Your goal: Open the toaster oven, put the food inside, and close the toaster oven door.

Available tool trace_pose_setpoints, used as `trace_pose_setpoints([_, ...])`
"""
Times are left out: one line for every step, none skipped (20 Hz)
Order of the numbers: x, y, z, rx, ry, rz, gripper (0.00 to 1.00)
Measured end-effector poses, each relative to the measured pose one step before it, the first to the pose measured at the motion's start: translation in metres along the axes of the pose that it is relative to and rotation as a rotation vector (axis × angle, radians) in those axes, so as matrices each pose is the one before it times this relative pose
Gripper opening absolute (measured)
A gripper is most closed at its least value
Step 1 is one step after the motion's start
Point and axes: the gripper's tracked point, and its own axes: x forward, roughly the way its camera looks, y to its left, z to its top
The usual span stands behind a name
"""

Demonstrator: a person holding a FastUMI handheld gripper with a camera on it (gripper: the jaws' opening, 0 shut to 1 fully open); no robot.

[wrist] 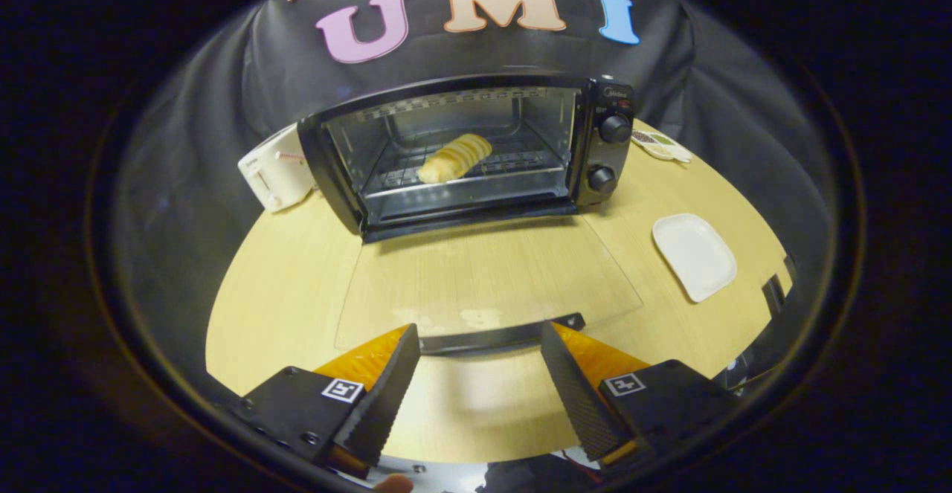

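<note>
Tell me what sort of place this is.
Likely a mock kitchen counter in a recording booth: a toaster oven with bread inside, a white plate, and the open hand-held gripper at the door handle.

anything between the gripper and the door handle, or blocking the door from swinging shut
Nothing visible. The open gripper sits just short of the glass door's handle, and the bread lies fully inside the toaster oven, clear of the door's path.
</note>
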Motion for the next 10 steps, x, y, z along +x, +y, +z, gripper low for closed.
trace_pose_setpoints([0.00042, -0.00203, -0.00571, -0.01197, 0.01006, 0.00305, 1.00])
trace_pose_setpoints([-0.00086, -0.00090, -0.00458, -0.00909, 0.00998, 0.00410, 1.00])
trace_pose_setpoints([0.00108, -0.00086, -0.00429, -0.00694, 0.00566, 0.00601, 1.00])
trace_pose_setpoints([0.00222, -0.00041, -0.00311, -0.00652, 0.00815, 0.00429, 1.00])
trace_pose_setpoints([0.00190, 0.00039, -0.00405, -0.00833, 0.00807, 0.00622, 1.00])
trace_pose_setpoints([0.00151, 0.00047, -0.00339, -0.01130, 0.01039, 0.00548, 1.00])
trace_pose_setpoints([0.00237, 0.00106, -0.00364, -0.01379, 0.00776, 0.00520, 1.00])
trace_pose_setpoints([0.00249, 0.00026, -0.00281, -0.01526, 0.00970, 0.00247, 1.00])
trace_pose_setpoints([0.00239, 0.00037, -0.00318, -0.01489, 0.01019, 0.00182, 1.00])
trace_pose_setpoints([0.00232, 0.00053, -0.00173, -0.01182, 0.00843, 0.00247, 1.00])
